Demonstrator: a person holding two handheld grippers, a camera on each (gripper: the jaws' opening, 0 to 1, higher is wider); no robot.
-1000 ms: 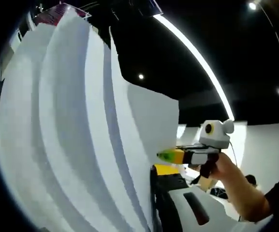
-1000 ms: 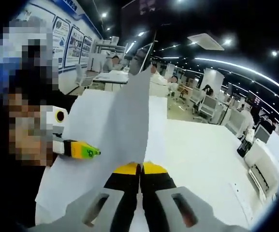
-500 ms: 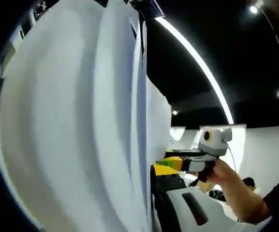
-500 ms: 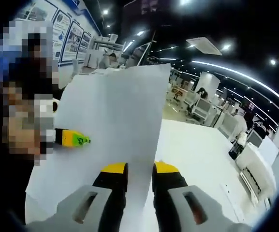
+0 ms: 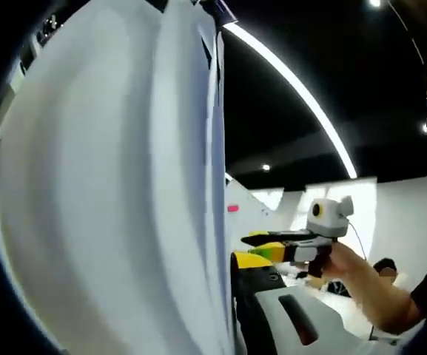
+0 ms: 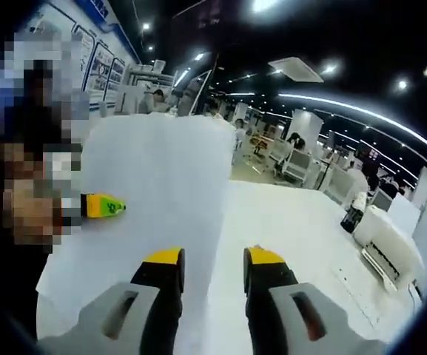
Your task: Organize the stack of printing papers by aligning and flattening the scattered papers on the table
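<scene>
papers (image 6: 150, 192) upright between both tongs, left tongs (image 6: 106, 205) at their left edge, table (image 6: 294, 229) behind

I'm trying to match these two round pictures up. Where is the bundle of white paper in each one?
Left gripper view: the white paper stack fills the left half, seen nearly edge-on.
Right gripper view: the stack stands left of centre, its broad face toward the camera, above the open right gripper.
Shared landmark: the left gripper's yellow-green tip against the paper.

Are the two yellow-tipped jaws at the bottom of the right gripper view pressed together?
No, the right gripper has its jaws standing apart, with white paper and table showing in the gap between them.
</scene>
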